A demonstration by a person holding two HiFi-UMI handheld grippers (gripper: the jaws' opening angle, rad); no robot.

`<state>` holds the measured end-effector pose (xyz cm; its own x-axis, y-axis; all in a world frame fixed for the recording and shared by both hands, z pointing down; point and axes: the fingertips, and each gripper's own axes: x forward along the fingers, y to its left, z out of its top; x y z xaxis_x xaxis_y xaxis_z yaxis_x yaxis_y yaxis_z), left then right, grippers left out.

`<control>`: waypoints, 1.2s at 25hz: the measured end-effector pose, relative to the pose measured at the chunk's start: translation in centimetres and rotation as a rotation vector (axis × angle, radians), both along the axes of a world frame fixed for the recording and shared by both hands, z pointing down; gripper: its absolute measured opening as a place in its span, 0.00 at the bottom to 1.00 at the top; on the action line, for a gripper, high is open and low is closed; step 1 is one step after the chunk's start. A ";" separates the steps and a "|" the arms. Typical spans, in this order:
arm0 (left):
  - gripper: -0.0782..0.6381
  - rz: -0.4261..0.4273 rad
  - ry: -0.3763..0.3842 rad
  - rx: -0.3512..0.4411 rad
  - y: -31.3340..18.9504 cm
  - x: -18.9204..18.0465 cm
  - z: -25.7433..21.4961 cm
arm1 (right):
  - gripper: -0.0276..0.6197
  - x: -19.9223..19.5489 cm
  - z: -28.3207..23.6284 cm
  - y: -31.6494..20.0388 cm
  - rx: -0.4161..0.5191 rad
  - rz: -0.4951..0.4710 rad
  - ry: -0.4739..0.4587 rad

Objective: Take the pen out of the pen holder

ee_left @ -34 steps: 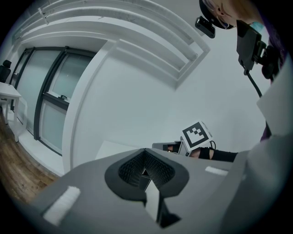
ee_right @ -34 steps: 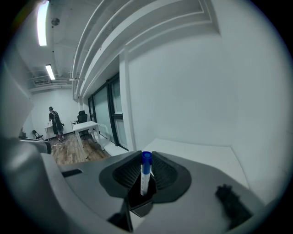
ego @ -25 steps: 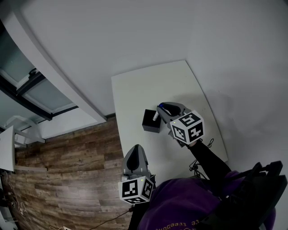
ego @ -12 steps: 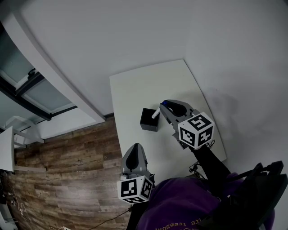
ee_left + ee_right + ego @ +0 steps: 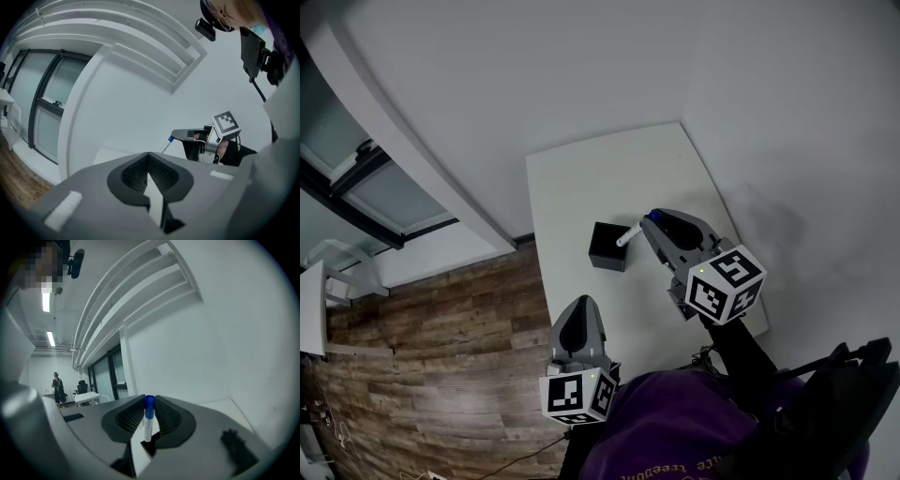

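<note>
a white, blue-capped pen (image 5: 625,235) is clamped in the right gripper (image 5: 646,226), its tip just above the black pen holder (image 5: 606,249) on the white table (image 5: 581,178). the left gripper (image 5: 577,314) is held closed, empty, well apart. the lift-out seems under way; next, the pen should be raised clear.

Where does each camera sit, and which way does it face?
Head view: on the person's head, steeply down at table, pen holder, left tongs, right tongs; purple clothing shows.
Left gripper view: on left tongs, facing the wall; shut jaws show.
Right gripper view: on right tongs, facing wall and windows; jaws clamp the pen.
Shared: head and left views show the pen.
</note>
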<state>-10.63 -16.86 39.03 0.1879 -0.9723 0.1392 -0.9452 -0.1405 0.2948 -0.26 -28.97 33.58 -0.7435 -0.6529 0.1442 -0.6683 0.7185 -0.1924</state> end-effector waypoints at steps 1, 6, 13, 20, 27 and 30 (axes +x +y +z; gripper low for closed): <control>0.12 0.002 -0.004 0.004 0.0 0.0 -0.1 | 0.16 0.2 -0.2 0.2 -0.001 0.005 -0.011; 0.12 0.017 -0.009 0.010 0.2 0.3 -0.5 | 0.16 1.2 -1.2 1.0 0.005 0.032 -0.058; 0.12 0.033 -0.018 0.013 0.0 0.8 -0.5 | 0.16 2.5 -1.9 1.5 0.019 0.047 -0.079; 0.12 0.038 -0.017 0.014 -0.2 0.7 -0.7 | 0.16 2.5 -2.3 1.6 0.025 0.048 -0.083; 0.12 0.038 -0.015 0.013 -0.2 0.8 -0.8 | 0.16 2.2 -2.7 1.7 0.026 0.036 -0.086; 0.12 0.035 -0.014 0.013 -0.2 0.7 -0.8 | 0.16 2.1 -2.8 1.8 0.026 0.031 -0.086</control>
<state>-9.91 -17.06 38.22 0.2200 -0.9669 0.1294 -0.9436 -0.1773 0.2797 1.88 -27.18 30.82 -0.7320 -0.6783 0.0633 -0.6720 0.7035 -0.2313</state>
